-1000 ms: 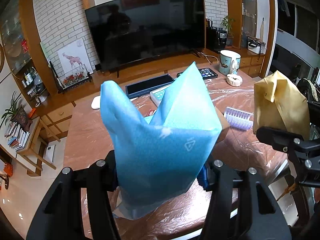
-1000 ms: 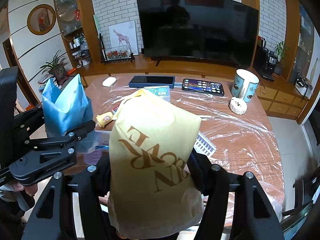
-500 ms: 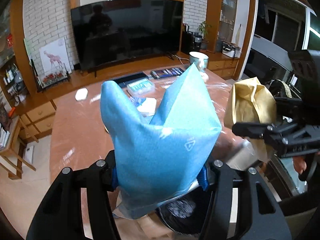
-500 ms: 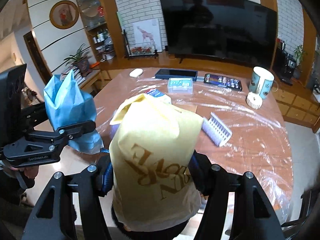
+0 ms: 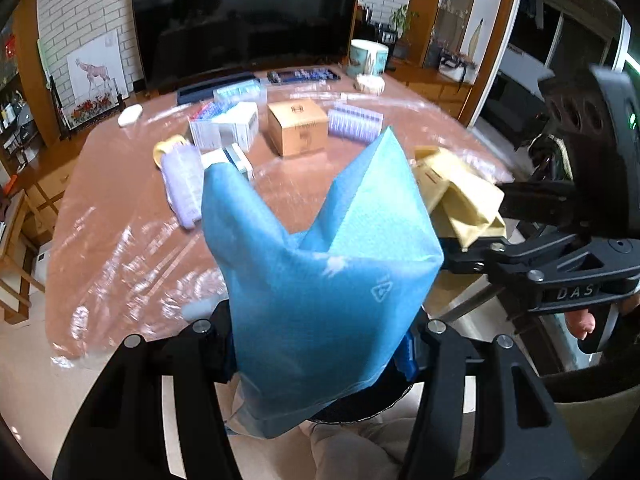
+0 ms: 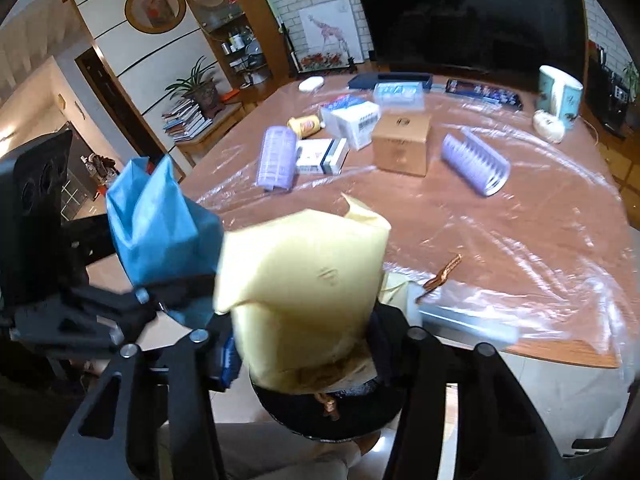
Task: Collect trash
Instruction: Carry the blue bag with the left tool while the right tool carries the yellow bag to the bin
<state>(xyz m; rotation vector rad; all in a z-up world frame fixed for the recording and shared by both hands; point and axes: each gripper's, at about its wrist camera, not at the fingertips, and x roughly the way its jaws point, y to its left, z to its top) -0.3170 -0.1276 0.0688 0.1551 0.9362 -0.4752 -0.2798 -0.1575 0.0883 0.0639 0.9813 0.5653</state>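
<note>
Blue plastic bag (image 5: 320, 280), crumpled, two peaks upward: we hold it clamped in our left gripper (image 5: 320, 344), both fingers pressed against its sides. Yellow paper bag (image 6: 304, 280), creased: we hold it clamped likewise in our right gripper (image 6: 304, 344). Both bags sit off the near edge of the table (image 6: 500, 240), side by side and close together, blue on the left, yellow on the right. Below them we see a dark round bin (image 6: 328, 412), partly hidden; brown scraps show at its rim.

On the table, under clear plastic sheeting, far from us: brown cardboard box (image 6: 402, 144) at centre; lilac ribbed item (image 6: 476, 164) to its right; white boxes (image 6: 352, 118) and a lilac packet (image 6: 276, 158) to its left. Mug (image 6: 560, 94) at far right. Near edge: a small copper-coloured strip (image 6: 440, 276). Dark television (image 5: 248, 16) beyond the table.
</note>
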